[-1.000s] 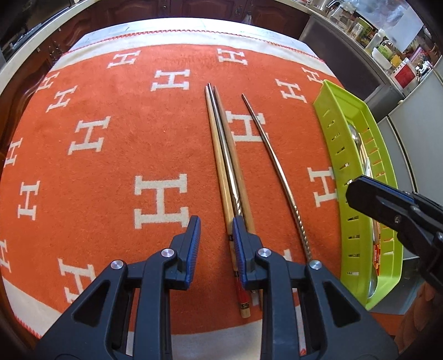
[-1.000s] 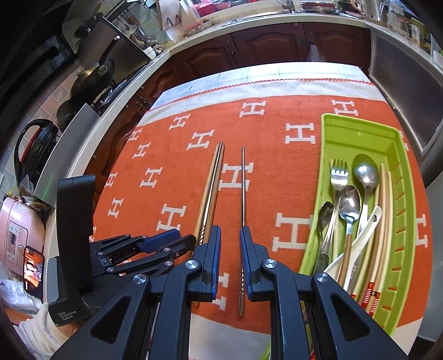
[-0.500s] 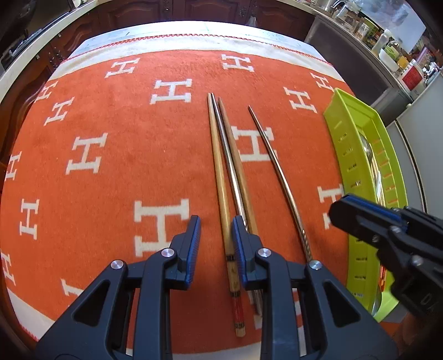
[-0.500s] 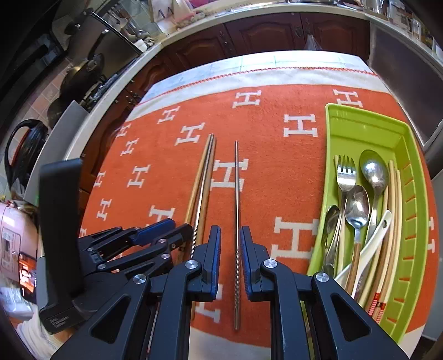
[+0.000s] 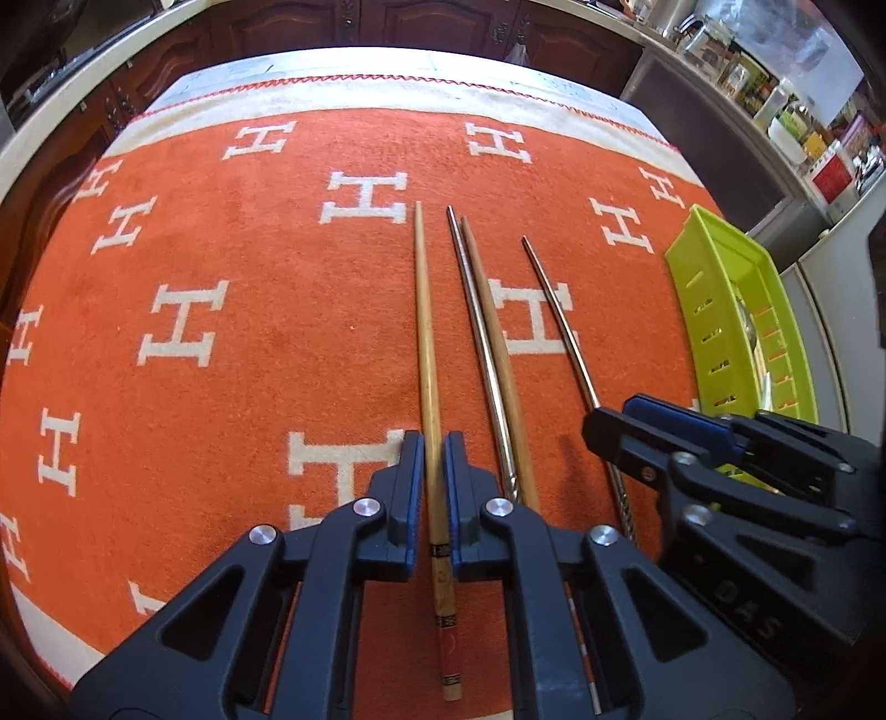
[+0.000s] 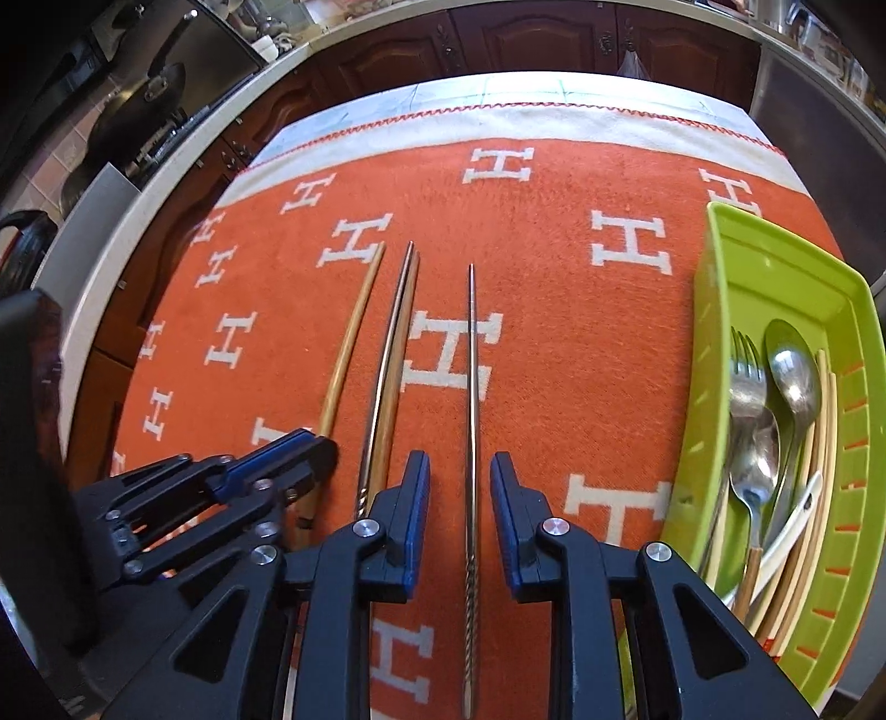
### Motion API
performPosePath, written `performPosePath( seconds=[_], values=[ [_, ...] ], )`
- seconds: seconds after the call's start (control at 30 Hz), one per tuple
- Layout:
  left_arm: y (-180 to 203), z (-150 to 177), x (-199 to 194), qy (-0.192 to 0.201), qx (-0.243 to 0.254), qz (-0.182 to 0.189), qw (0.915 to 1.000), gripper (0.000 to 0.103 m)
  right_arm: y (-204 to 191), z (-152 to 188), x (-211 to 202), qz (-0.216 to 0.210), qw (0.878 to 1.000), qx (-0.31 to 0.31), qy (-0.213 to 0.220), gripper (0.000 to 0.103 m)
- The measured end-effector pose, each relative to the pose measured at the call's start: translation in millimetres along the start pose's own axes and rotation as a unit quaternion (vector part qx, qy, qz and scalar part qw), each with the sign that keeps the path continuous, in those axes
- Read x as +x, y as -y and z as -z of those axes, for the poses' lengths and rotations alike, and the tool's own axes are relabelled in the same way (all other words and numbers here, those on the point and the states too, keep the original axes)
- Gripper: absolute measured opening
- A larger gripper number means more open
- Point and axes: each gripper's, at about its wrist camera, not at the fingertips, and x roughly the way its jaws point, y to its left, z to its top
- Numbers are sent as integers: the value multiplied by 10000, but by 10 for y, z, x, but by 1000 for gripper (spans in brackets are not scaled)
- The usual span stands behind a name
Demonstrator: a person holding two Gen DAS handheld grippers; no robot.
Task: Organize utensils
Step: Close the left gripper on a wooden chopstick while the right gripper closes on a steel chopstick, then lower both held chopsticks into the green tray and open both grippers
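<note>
Several chopsticks lie on an orange cloth [image 5: 221,387]. My left gripper [image 5: 433,459] is shut on a wooden chopstick [image 5: 425,332], which also shows in the right wrist view [image 6: 349,354]. Beside it lie a metal chopstick [image 5: 479,354] and a second wooden chopstick [image 5: 495,354], touching. My right gripper [image 6: 459,487] is open, its jaws either side of a lone metal chopstick [image 6: 471,415], apart from it. This one also shows in the left wrist view [image 5: 559,327]. A green utensil tray [image 6: 775,277] at right holds spoons, a fork and chopsticks.
The cloth covers a table with a white border at the far edge [image 6: 526,119]. Dark wooden cabinets [image 6: 554,39] stand beyond. Pans and a kettle sit on the counter at the left [image 6: 127,116]. The green tray stands at the cloth's right edge [image 5: 736,310].
My left gripper has shifted onto the leftmost wooden chopstick, closed on it and parted it from the pair. My right gripper has opened wider around the lone metal chopstick.
</note>
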Motion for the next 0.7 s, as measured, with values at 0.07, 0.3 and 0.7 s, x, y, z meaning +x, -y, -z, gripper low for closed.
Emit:
performPosePath(
  seconds=[0.07, 0.3, 0.7],
  values=[
    [-24, -2, -2, -7, -22, 50, 10000, 5, -15, -26, 80, 73, 9999, -29, -64, 22],
    [-80, 0, -1, 4, -99, 227, 9997, 5, -161, -62, 180, 471, 9981, -384, 47, 22],
    [-98, 50, -48, -108, -202, 316, 9992, 5, 17, 32, 56, 149, 9996, 58, 225, 6]
  ],
)
